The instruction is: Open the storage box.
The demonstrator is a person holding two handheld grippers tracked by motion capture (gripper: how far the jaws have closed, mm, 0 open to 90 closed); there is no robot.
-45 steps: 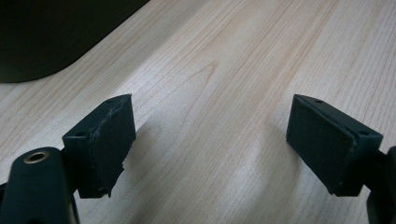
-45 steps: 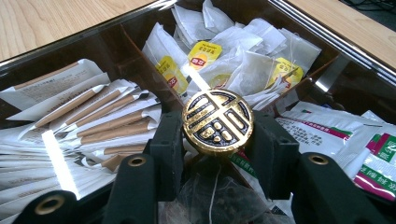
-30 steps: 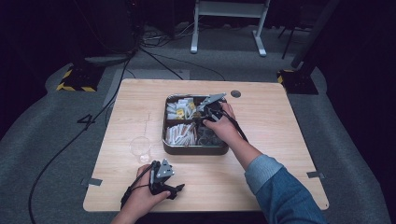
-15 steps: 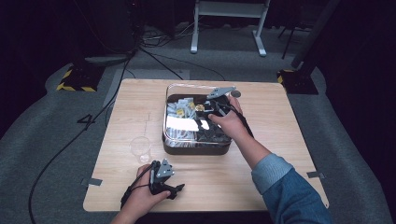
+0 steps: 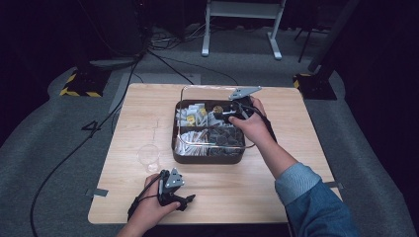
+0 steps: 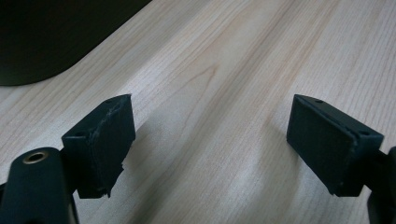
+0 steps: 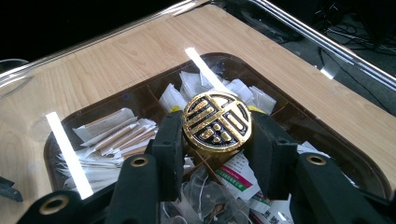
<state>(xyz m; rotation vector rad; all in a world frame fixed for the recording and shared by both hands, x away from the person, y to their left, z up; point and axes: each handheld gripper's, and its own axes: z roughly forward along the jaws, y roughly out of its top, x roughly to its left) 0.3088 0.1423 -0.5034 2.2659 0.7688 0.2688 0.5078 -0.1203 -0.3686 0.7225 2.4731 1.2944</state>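
A dark compartment box (image 5: 174, 148) stands mid-table, holding white sachets (image 7: 196, 84), wrapped sticks (image 7: 116, 135) and dark pieces (image 5: 222, 136). Its clear lid (image 5: 217, 88) hangs tilted above the box. My right gripper (image 7: 217, 142) is shut on the lid's round gold-and-black knob (image 7: 217, 122), one black jaw on each side; from above, the right gripper (image 5: 226, 113) sits over the box's far right compartment. My left gripper (image 5: 189, 199) rests near the table's front edge, and between its open pads (image 6: 105, 140) lies only bare wood.
A small clear cup (image 5: 148, 156) stands left of the box, between it and the left hand. The wooden table (image 5: 296, 123) has bare room at right and front. Cables and a metal stand are on the floor beyond the far edge.
The right gripper has risen with the knob, lifting the clear lid off the box and toward the far edge. The left gripper has stayed put.
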